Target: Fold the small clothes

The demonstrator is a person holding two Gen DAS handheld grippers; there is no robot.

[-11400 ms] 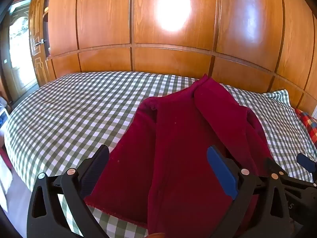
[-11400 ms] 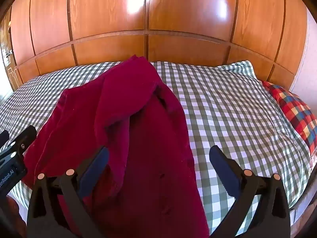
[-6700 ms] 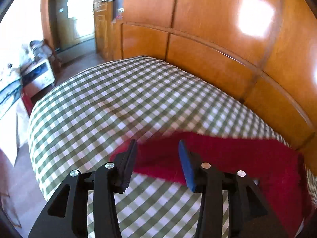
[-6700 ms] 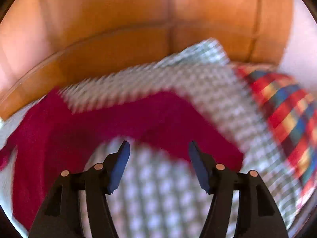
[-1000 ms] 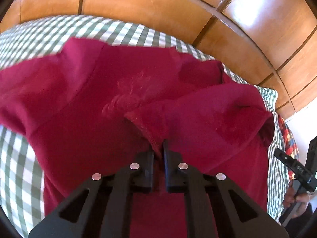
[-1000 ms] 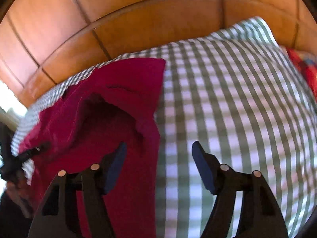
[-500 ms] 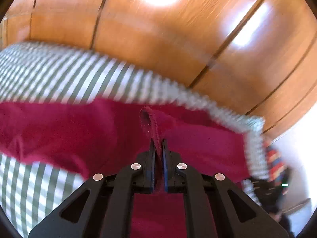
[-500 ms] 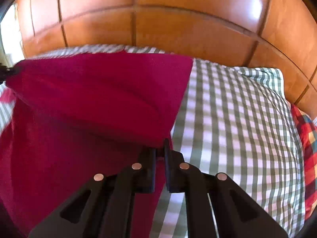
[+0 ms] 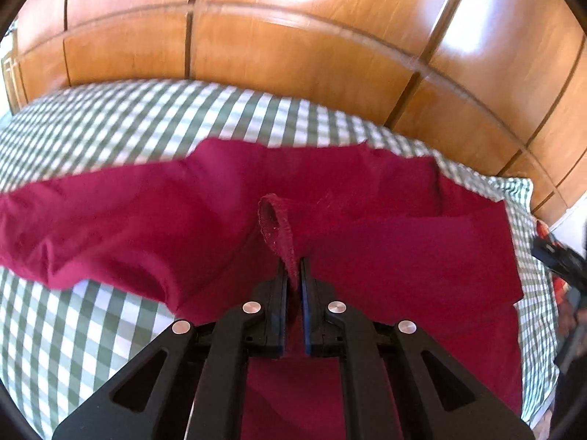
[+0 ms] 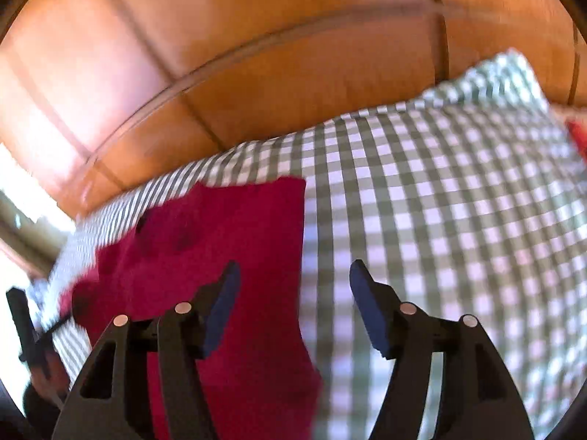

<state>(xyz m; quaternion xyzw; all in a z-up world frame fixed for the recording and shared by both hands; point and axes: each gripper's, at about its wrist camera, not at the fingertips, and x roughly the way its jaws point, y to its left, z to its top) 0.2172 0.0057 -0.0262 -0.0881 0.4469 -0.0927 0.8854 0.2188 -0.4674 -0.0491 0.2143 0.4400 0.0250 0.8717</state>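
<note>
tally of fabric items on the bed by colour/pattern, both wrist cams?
Dark red: 1, the garment, an edge pinched in the left gripper.
Green-and-white check: 2, the bed sheet and a matching pillow.
Red multicolour plaid: 1, a pillow, mostly out of view.
Total: 4

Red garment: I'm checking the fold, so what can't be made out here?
- Left wrist view: the red garment near edge is hidden behind the left hand-held gripper, shut on a hem.
- Right wrist view: motion blur smears the garment's creases; the open right hand-held gripper covers its lower part.
</note>
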